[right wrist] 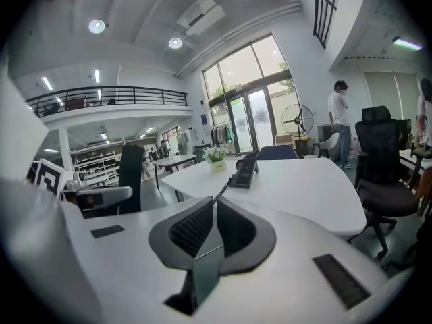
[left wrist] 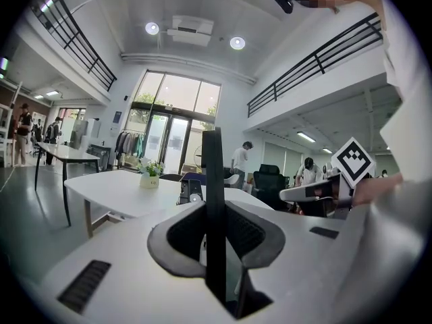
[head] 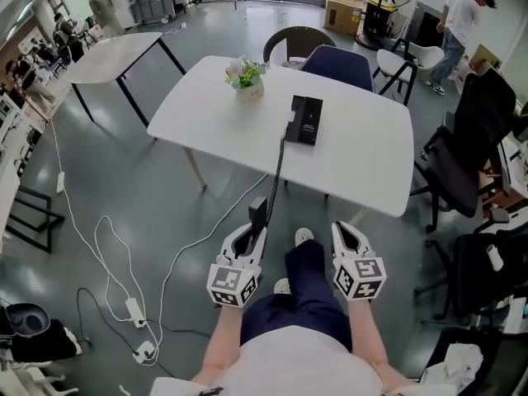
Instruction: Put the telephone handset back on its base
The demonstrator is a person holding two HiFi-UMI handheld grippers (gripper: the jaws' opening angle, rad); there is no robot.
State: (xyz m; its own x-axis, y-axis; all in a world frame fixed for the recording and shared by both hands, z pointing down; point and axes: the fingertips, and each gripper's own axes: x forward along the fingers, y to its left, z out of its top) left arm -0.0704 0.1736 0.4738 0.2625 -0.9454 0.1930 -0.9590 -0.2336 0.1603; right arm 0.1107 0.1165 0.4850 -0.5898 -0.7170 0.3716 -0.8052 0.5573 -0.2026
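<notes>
Left tongs (head: 253,231) grip the handset (head: 258,210). In the left gripper view we see the jaws partly closed, their pads pressed on either side of the black handset, which stands upright between them and rises above their tips. Right tongs (head: 343,229) hold nothing: in the right gripper view we see the jaws brought together, with no gap at the tips. We find both tongs side by side, low in the head view, short of the near edge of the table (head: 371,159) and flanking dark trousers (head: 307,264).

The handset is off the table and well apart from its base (head: 304,120). A dark cord (head: 277,167) runs from the handset up over the table's near edge to the base. The base lies flat near the middle of the white tabletop. A pot of flowers (head: 247,77) stands to its left, nearer the far edge.

Beyond the table we note a blue chair (head: 340,66) pushed against the far side. A black office chair (head: 464,159) stands at the right. White cables (head: 107,250) trail over the grey floor at the left. A person (head: 459,19) in a white shirt stands at the far right.
</notes>
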